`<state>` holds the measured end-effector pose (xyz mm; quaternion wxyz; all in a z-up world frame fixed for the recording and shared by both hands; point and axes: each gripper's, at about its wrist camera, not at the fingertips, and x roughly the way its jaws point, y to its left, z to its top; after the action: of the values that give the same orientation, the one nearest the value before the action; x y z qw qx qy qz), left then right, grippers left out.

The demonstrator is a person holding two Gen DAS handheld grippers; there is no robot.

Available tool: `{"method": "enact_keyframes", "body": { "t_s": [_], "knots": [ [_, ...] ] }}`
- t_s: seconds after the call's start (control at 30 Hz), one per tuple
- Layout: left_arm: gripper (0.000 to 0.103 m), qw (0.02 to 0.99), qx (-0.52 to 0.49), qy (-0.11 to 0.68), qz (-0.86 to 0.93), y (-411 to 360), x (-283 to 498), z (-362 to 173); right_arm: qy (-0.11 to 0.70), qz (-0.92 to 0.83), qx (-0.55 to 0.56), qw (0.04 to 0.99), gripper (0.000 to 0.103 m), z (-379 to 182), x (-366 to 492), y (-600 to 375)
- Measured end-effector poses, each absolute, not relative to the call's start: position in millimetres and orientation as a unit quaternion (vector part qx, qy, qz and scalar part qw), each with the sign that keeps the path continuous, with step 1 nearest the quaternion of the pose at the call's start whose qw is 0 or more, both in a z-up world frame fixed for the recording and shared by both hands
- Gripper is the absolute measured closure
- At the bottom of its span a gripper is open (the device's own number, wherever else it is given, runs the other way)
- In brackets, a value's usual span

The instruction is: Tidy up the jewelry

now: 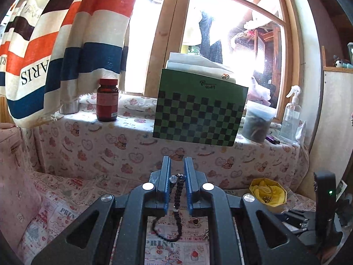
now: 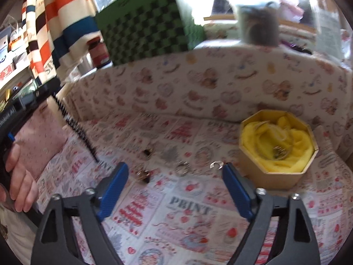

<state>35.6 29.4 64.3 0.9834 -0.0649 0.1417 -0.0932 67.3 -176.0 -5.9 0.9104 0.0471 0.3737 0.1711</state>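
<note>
Sunlight is pouring through a wooden-framed window (image 1: pixel 220 33) in the left wrist view, above a ledge draped in a bear-print cloth (image 1: pixel 110 145). A green checkered box (image 1: pixel 198 112), a brown pill bottle (image 1: pixel 107 99) and a spray bottle (image 1: pixel 291 114) are standing on that ledge. The left claw (image 1: pixel 177 165) is clenching a black beaded bracelet (image 1: pixel 177 198) between its blue pads, and the strand is dangling in a loop over the printed bedspread (image 1: pixel 55 209). A yellow-lined octagonal box (image 1: pixel 268 191) is sitting to the right.

From the right wrist view, the right claw (image 2: pixel 175 172) is hanging released, jaws wide apart, over the bedspread. Between its fingertips, several rings (image 2: pixel 182 167) and a small silver clasp (image 2: pixel 216 165) are lying loose on the fabric. The octagonal box is resting just right of them, with some jewellery inside. At far left, the bracelet is hanging from the left claw, gripped by the person's hand (image 2: pixel 19 176).
</note>
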Motion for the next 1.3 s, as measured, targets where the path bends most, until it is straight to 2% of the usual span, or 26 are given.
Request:
{"method": "enact_keyframes", "body": {
  "t_s": [0.13,0.23,0.33,0.67,0.73,0.83,1.3],
  "knots": [
    [0.092,0.982,-0.073,0.150,-0.093,30.3,38.5,62.9,0.402,0.187,0.069,0.894,0.056,-18.4,79.3,-162.9],
    [0.092,0.981,-0.080,0.153,-0.090,33.6,40.4,62.8,0.413,0.182,0.081,0.889,0.067,-25.1,88.2,-156.8],
    [0.092,0.980,-0.090,0.149,-0.091,38.3,39.1,65.5,0.418,0.182,0.091,0.885,0.074,-31.1,93.3,-154.2],
    [0.092,0.979,-0.096,0.157,-0.092,39.2,42.1,63.9,0.423,0.179,0.077,0.885,0.083,-41.4,98.6,-140.0],
    [0.092,0.979,-0.094,0.157,-0.092,38.6,42.3,63.8,0.427,0.183,0.070,0.883,0.091,-43.7,99.2,-136.0],
    [0.092,0.979,-0.094,0.153,-0.092,39.1,41.6,63.2,0.424,0.186,0.070,0.883,0.097,-42.9,98.6,-135.3],
    [0.092,0.983,-0.079,0.143,-0.080,36.4,37.7,63.7,0.344,0.146,0.099,0.922,0.098,6.3,75.2,-196.6]
  ]
}}
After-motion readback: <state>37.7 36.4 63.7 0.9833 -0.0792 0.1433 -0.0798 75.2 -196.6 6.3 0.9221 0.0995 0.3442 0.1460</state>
